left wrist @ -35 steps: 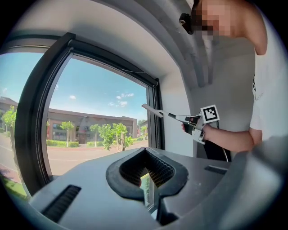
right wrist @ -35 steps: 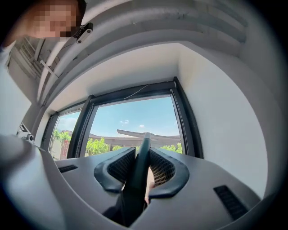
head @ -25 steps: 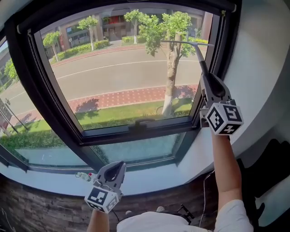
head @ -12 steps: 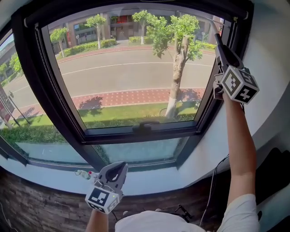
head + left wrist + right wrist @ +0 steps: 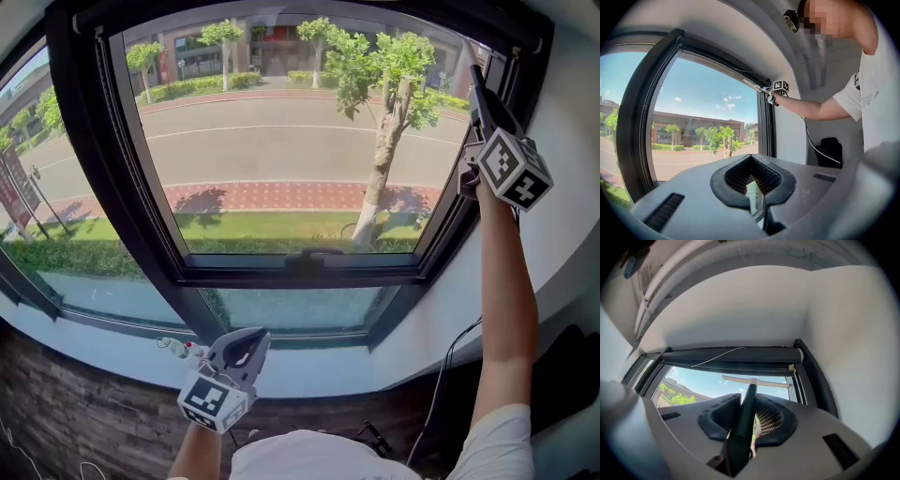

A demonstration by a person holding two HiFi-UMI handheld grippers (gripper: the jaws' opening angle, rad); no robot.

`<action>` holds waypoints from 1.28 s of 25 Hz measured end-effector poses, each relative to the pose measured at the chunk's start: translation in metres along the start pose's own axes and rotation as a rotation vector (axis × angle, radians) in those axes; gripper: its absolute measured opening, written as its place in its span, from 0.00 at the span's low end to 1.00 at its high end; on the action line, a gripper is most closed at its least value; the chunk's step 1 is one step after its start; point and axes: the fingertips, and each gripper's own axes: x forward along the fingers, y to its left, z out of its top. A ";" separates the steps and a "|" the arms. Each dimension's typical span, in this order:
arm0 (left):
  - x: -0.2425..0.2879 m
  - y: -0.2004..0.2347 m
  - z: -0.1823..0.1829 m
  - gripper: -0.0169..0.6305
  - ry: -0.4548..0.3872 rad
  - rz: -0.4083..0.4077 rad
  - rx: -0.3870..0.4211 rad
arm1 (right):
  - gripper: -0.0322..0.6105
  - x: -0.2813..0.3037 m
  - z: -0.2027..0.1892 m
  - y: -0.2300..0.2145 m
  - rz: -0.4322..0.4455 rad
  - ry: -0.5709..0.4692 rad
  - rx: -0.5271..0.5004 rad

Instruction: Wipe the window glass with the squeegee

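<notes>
The right gripper (image 5: 485, 111) is reaching high toward the far right top corner of the window, with the person's right arm (image 5: 506, 281) stretching up along the white wall (image 5: 562, 234). Its fingers (image 5: 776, 420) are clenching the dark handle of the squeegee (image 5: 746, 413). The handle is running up out from between them, and both pads are pressing on its sides. In the right gripper view the squeegee's pale blade (image 5: 757, 380) is lying crosswise at the far end of the handle. It is sitting at the top of the window glass (image 5: 272, 159), just under the dark rail (image 5: 736, 355) that is crossing the top of the window. In the head view only the handle's dark shaft (image 5: 472, 73) is showing, rising beyond the fingers beside the black window frame (image 5: 436, 253) on the right.

The left gripper (image 5: 249, 339) is hanging low and near, well apart from the squeegee, over the white sill (image 5: 103, 330) below the lower pane. Its fingers (image 5: 776, 180) are standing slightly apart, released, with nothing between them; a narrow strip of glass is showing through the gap. Just to its left, a small bottle-like thing (image 5: 174, 348) is lying on the sill, too small to make out further.

From the left gripper view the right gripper (image 5: 772, 92) is appearing far off at the window's upper right corner, with the thin line of the squeegee (image 5: 753, 85) extending leftward from it against the top of the frame.
</notes>
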 end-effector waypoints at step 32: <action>-0.010 0.020 0.002 0.05 -0.009 0.026 -0.044 | 0.21 -0.040 -0.073 0.013 -0.018 0.089 -0.102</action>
